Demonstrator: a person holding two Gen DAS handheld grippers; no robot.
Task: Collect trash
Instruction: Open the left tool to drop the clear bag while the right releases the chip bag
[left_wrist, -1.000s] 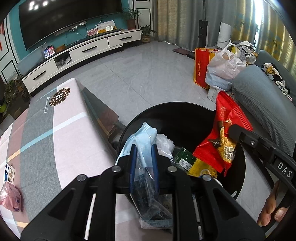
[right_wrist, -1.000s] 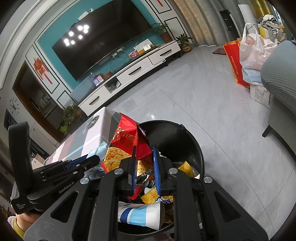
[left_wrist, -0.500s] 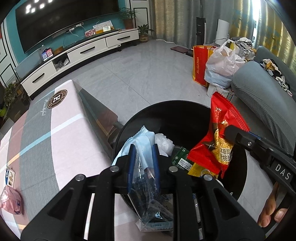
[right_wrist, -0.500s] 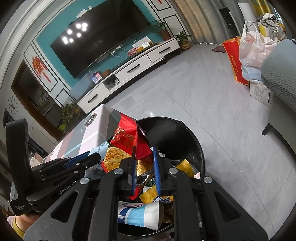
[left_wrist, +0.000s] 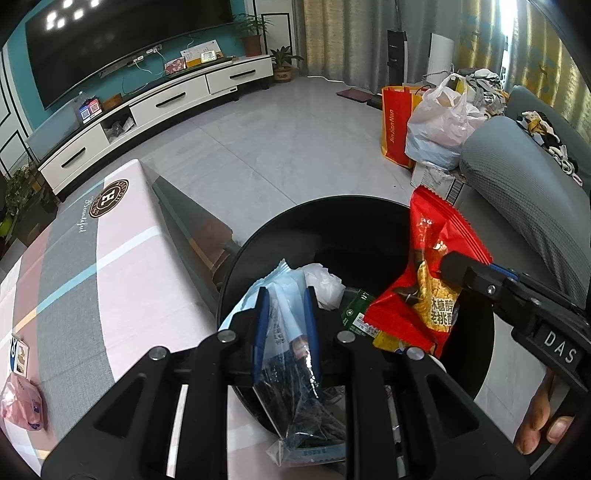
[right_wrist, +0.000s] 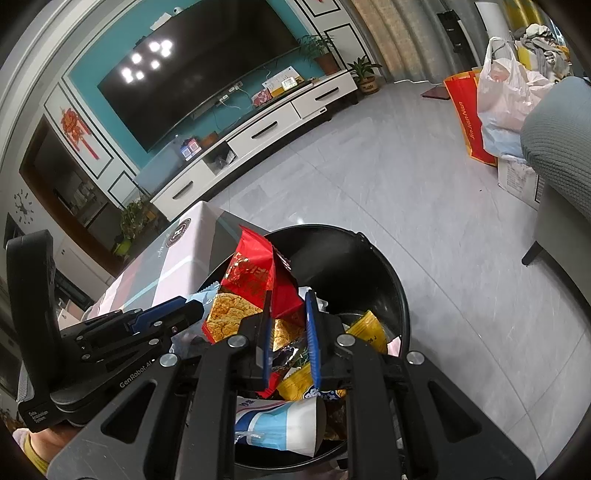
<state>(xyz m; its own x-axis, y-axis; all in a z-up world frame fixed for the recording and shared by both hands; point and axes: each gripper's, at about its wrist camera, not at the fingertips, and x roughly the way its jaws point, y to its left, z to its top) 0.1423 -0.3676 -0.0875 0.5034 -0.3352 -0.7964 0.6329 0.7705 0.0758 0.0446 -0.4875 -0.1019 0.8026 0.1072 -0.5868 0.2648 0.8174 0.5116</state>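
Little changed over the last second: both wrappers hanging over the bin a moment ago, both hanging there now, neither released, so the drop itself judged not yet done. Far left on the tabletop (left_wrist: 92, 280), one pink packet (left_wrist: 22, 404) and one small card (left_wrist: 18, 356) lying near the edge, likely next for collection. Next, left hand-held gripper (left_wrist: 286, 295) clamped on one clear blue wrapper (left_wrist: 291, 354), held just over the near left rim of the single black trash bin (left_wrist: 266, 254), which stands on the floor right beside the tabletop. Inside the bin, one crumpled white tissue (left_wrist: 325, 286), one green packet (left_wrist: 356, 310) and, in the right wrist view, one yellow packet (right_wrist: 369, 330) and one blue-and-white paper cup (right_wrist: 284, 424); more scraps below, too jumbled to count. Further right, right hand-held gripper (right_wrist: 287, 299) closed on one red snack bag (right_wrist: 255, 280), upright over the bin's right side. Two wrappers held, two hand-held grippers, one bin. At the far right, one orange shopping bag (left_wrist: 395, 125), one white plastic bag (left_wrist: 443, 118) and a grey sofa (left_wrist: 517, 177), well apart from the bin.
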